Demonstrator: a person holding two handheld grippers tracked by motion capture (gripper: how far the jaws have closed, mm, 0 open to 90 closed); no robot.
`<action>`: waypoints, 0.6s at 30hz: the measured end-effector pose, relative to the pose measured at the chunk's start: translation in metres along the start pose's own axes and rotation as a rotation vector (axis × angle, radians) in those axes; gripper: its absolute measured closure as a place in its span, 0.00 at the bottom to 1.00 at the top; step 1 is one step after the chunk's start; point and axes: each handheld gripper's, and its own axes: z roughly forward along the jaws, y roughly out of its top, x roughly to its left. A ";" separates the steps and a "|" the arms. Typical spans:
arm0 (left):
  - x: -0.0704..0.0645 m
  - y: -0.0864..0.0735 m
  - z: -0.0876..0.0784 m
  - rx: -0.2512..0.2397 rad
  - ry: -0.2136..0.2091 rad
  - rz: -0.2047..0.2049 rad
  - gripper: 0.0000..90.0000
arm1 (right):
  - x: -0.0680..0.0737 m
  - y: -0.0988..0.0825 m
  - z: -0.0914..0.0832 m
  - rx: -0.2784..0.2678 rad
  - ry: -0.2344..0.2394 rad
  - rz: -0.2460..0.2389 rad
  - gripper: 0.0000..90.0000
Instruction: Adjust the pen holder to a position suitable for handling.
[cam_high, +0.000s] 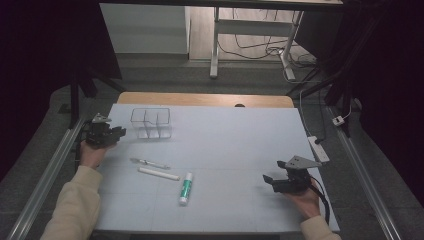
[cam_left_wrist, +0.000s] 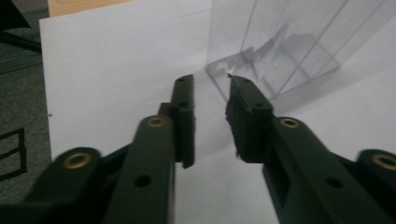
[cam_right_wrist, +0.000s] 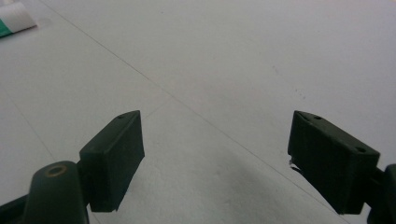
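1. Well, the pale table sheet (cam_high: 235, 150) spreads under everything I work over.
2. Next comes the clear plastic organizer (cam_high: 151, 123), upright at the far left of the sheet: see-through walls, thin dividers splitting it into compartments, nothing visible inside.
3. My left gripper (cam_high: 119, 134) sits just beside its near-left corner; in the left gripper view (cam_left_wrist: 211, 119) the jaws stand narrowly apart, nothing between them, one tip close to the organizer's (cam_left_wrist: 275, 51) base.
4. My right gripper (cam_high: 268, 179) rests well apart at the near right, jaws spread wide (cam_right_wrist: 215, 158), empty.
5. Smaller: a green-and-white tube (cam_high: 185, 188), a white stick (cam_high: 158, 173), a pen (cam_high: 149, 163), lying mid-sheet.
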 end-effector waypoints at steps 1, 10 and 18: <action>0.001 0.000 0.001 0.002 -0.001 -0.003 0.88 | 0.000 0.000 0.000 0.001 -0.001 0.000 0.19; 0.009 0.006 0.011 0.012 -0.027 -0.020 0.99 | 0.000 0.000 0.001 0.017 -0.004 -0.007 0.20; 0.005 0.018 0.025 0.011 -0.040 -0.008 0.99 | 0.000 0.000 0.001 0.015 -0.002 0.000 0.20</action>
